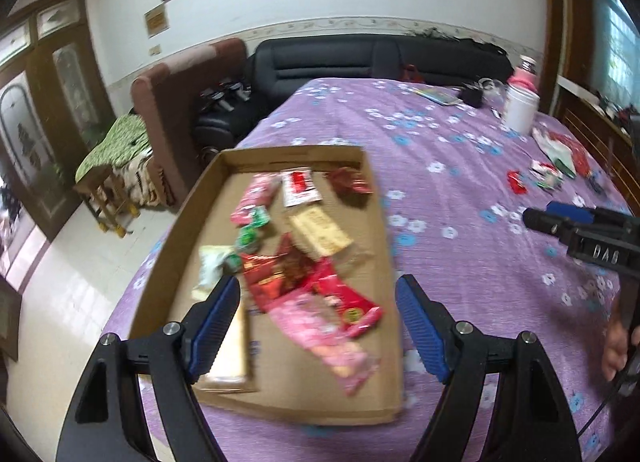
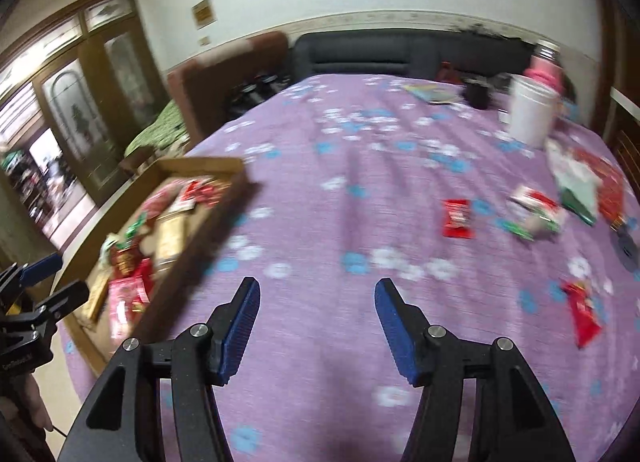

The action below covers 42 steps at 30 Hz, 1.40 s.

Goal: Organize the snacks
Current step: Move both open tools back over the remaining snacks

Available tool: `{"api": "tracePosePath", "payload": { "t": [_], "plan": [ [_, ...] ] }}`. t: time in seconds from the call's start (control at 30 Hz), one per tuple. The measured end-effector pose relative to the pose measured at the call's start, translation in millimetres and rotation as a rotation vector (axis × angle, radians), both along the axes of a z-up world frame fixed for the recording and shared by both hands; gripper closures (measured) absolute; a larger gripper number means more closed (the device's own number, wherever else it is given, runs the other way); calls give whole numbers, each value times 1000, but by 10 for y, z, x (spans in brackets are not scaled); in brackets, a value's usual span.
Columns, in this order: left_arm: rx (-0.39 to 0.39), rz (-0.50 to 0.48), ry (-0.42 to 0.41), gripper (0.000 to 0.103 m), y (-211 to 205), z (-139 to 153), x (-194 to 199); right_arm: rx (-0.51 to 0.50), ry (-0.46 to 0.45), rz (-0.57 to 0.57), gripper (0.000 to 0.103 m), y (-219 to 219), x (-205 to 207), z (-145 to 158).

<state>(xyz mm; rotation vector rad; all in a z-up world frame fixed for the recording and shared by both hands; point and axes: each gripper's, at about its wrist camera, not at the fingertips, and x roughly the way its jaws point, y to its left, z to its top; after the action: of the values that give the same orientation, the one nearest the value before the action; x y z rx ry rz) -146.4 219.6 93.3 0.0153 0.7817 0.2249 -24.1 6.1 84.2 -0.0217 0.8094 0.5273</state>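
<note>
Both the left gripper [image 1: 318, 326] and right gripper [image 2: 316, 332] gape empty; blur risks mis-grabbing the red packet [image 2: 457, 219], right of centre.

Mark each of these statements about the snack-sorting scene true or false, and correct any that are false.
1. The cardboard tray already holds several snack packets. True.
2. The right tongs grip a red packet. False: they are open, with only the purple cloth showing between them.
3. Some snacks still lie loose on the cloth, such as the red packet. True.
4. The left tongs are shut on the pink packet. False: they are open above the tray, holding nothing.
5. The white container stands inside the tray. False: it stands on the cloth, far from the tray.
</note>
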Motion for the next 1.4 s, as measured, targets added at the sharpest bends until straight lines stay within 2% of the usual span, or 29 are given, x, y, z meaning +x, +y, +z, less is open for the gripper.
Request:
{"api": "tracePosePath", "payload": {
  "t": [0.4,0.83,0.9,1.0,1.17,1.27,1.4],
  "plan": [
    [51,-108,43,23,-564,-64,206,50,25,-249,39,-1268,148,-48],
    [60,-135,79,23,-745,-131,276,100,18,-388,38,-1917,298,-25],
    [39,-145,84,23,-750,-137,284,110,15,-413,36,-2002,333,-9],
    [-37,-163,91,23,-726,-136,307,134,22,-464,35,-2175,389,-7],
    [-122,-174,79,23,-726,-109,370,170,69,-555,35,-2405,550,-109],
    [-144,-191,83,23,-792,-88,440,178,107,-546,35,-2339,702,-185],
    [-174,-226,86,23,-901,-47,557,142,130,-497,35,-2124,851,-293]
  ]
}}
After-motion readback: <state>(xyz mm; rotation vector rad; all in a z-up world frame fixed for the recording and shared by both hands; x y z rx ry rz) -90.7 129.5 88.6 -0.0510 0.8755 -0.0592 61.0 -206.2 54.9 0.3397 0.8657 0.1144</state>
